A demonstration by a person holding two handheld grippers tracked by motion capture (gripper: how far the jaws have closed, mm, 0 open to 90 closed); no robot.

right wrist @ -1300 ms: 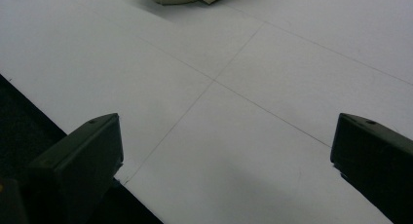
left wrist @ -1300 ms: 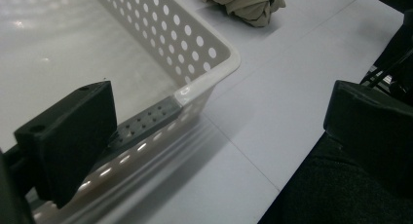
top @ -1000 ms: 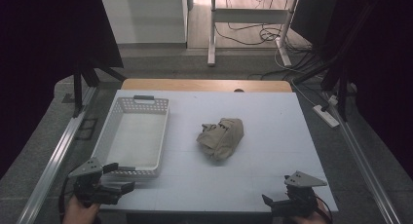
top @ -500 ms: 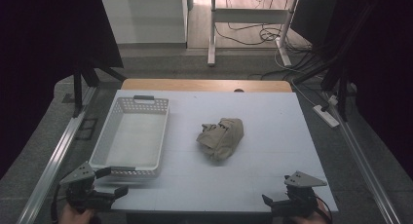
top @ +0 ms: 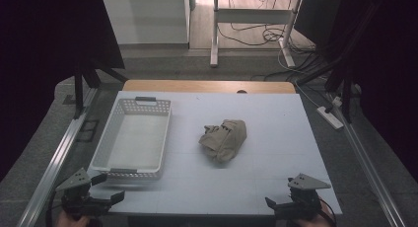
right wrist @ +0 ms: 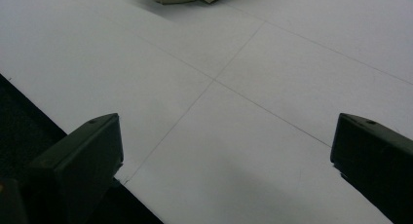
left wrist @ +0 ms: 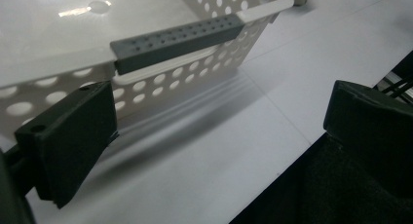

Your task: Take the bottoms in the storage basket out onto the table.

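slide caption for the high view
Two open claws, left and right, wait before basket and crumpled tan cloth.

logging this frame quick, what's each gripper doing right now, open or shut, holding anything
Left gripper: open, jaws wide apart, holding nothing, at the near end of the white basket.
Right gripper: open, jaws wide apart, holding nothing, over bare table.

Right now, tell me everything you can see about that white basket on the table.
The white basket is a rectangular plastic tray with perforated walls and a solid, glossy floor. A grey perforated handle caps each short end. It looks empty and sits flat and upright on the left part of the white table, apart from the crumpled tan cloth. Nothing grips it.
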